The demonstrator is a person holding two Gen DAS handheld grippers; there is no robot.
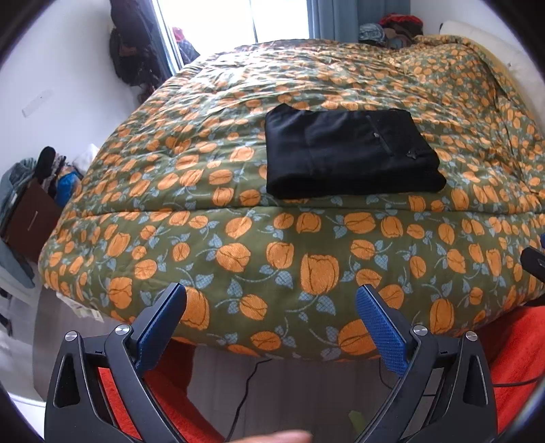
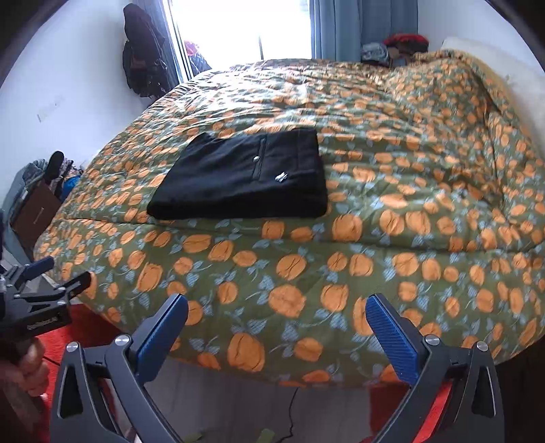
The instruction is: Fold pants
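Note:
Black pants (image 1: 351,153) lie folded into a compact rectangle on the floral bed cover (image 1: 272,259), near its front edge. They also show in the right wrist view (image 2: 245,177), with a zip pocket and a small white logo on top. My left gripper (image 1: 270,300) is open and empty, held off the bed's front edge, well short of the pants. My right gripper (image 2: 276,310) is open and empty, also in front of the bed. The left gripper shows at the left edge of the right wrist view (image 2: 51,272).
The green cover with orange flowers (image 2: 374,238) fills the bed. A window (image 2: 245,30) and blue curtains stand behind. Clothes and bags (image 1: 34,191) are piled at the left on the floor. An orange rug (image 1: 517,340) and a black cable (image 1: 245,392) lie below the bed's edge.

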